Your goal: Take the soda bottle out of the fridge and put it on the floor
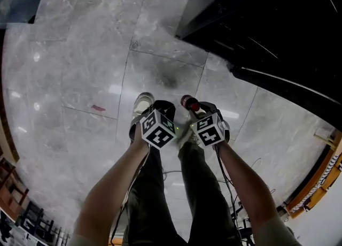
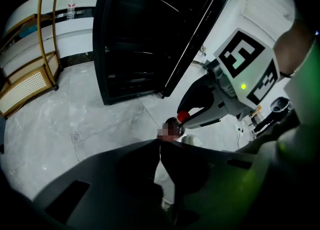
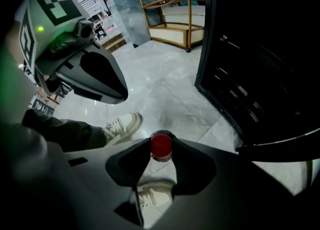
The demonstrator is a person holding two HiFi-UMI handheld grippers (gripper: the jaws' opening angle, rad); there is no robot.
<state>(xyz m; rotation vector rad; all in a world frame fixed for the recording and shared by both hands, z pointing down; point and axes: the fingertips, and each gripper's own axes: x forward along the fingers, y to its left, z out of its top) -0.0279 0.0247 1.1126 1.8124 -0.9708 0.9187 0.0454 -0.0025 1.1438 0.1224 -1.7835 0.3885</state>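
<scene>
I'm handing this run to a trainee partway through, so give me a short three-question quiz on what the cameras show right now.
1. True or false: the right gripper is shut on the bottle.
2. What is between the jaws of the left gripper?
A. the bottle
B. a cable
C. nothing; the jaws are together
3. Fill in the blank: the door of the black fridge stands ____.

Key: 1 true; 2 C; 3 open.
</scene>
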